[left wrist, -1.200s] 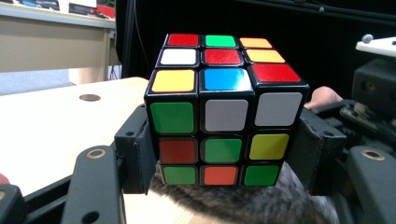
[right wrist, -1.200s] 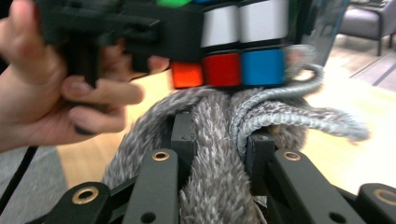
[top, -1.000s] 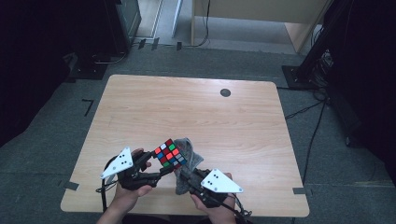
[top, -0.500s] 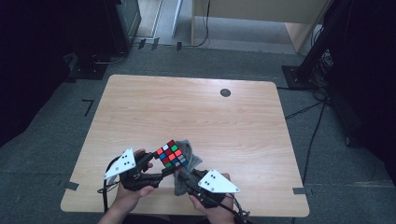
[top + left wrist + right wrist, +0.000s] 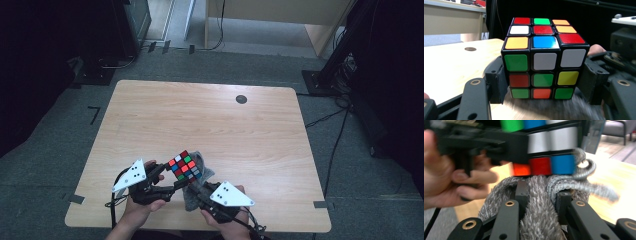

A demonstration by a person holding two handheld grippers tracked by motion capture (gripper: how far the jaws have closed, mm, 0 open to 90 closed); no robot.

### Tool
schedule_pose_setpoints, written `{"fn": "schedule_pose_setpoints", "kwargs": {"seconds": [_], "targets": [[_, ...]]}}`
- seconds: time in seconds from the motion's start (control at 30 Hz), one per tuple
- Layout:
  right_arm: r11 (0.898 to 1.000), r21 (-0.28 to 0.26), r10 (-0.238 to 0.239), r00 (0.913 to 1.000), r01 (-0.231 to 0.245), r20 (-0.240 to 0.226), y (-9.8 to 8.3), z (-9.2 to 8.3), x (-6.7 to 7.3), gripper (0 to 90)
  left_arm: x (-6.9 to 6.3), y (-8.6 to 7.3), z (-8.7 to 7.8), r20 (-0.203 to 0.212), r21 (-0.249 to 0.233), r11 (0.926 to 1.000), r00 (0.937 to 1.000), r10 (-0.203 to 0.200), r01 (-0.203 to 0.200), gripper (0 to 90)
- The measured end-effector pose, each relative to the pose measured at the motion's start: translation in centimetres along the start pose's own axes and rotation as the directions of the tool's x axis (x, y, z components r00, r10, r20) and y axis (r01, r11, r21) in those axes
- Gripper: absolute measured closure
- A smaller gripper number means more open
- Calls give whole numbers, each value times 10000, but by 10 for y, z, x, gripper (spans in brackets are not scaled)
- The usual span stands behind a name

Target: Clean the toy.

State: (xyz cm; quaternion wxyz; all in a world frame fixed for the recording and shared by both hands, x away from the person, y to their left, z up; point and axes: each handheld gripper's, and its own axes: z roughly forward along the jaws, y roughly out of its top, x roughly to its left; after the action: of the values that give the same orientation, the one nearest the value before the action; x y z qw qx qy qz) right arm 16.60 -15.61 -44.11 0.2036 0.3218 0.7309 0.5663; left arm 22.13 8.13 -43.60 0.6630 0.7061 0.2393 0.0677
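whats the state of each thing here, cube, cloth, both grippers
puzzle cube: scrambled, lifted off the table, clamped by its sides
grey cloth: bunched up, pinched in the middle, pressed against the underside of the cube
left gripper: shut on the cube, jaws flat against two opposite faces
right gripper: shut on the cloth, held just under the cube
table: bare wood, one small dark disc near its far edge

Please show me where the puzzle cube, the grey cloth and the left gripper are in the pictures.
puzzle cube (image 5: 543, 61): left gripper view, the white sticker at the centre of its near face.
grey cloth (image 5: 537, 202): right gripper view, the fuzzy fold between the jaws.
left gripper (image 5: 543, 86): left gripper view, midway between its fingertips, on the cube.
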Motion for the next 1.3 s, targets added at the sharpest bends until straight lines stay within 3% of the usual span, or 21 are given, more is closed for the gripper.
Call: {"fn": "schedule_pose_setpoints", "kwargs": {"seconds": [0.1, 0.3, 0.37, 0.5, 0.57, 0.63, 0.8, 0.83, 0.97, 1.1, 1.13, 1.27, 1.3], "targets": [[9996, 138, -239, 9996, 241, -113, -2, 3, 5, 718, 0, 0, 0, -85, 32, 10000, 9999, 77, -77, 344], [9981, -381, 492, 9981, -478, 368, 3, -9, -15, 721, 3, 1, -4, -63, -137, 9998, 9999, -124, 123, 344], [9991, -286, 329, 9990, -321, 298, 2, -6, -10, 720, 2, 1, -2, -43, -122, 9998, 9999, -152, 151, 344], [9993, 54, -366, 9989, 367, -276, 0, 2, 7, 718, 2, 0, -2, -64, -36, 10000, 10000, -76, 76, 344], [9986, 52, -523, 9980, 525, -343, 0, 1, 8, 718, 3, 1, -4, -103, -97, 9999, 9999, -86, 85, 344], [9995, -118, -281, 9991, 277, -325, 2, -3, 1, 718, 5, 2, -6, -209, -153, 9999, 9997, -83, 80, 344], [9990, -309, 352, 9978, -335, 564, 2, -11, -18, 722, 8, 1, -7, -289, -48, 9996, 9992, -276, 274, 344], [9989, -242, 425, 9979, -414, 487, 1, -10, -18, 722, 6, 0, -5, -230, -2, 9997, 9994, -263, 263, 344], [9997, 140, -218, 9996, 220, -164, -3, 1, 1, 720, 1, -2, 1, -58, 82, 9998, 9998, -170, 171, 344], [9954, 223, -924, 9949, 933, -395, -4, 3, 13, 721, 4, -1, -3, -174, 77, 9997, 9996, -230, 231, 344], [9957, 143, -905, 9953, 910, -352, -3, 2, 10, 722, 6, -1, -4, -238, 19, 9996, 9994, -265, 266, 344], [9996, -221, 193, 9997, -189, 156, 0, -6, -7, 724, 5, 0, -5, -271, 16, 9997, 9993, -247, 248, 344], [9995, -173, 283, 9995, -280, 121, -1, -5, -7, 724, 5, -1, -3, -261, 76, 9997, 9994, -237, 239, 344]]}}
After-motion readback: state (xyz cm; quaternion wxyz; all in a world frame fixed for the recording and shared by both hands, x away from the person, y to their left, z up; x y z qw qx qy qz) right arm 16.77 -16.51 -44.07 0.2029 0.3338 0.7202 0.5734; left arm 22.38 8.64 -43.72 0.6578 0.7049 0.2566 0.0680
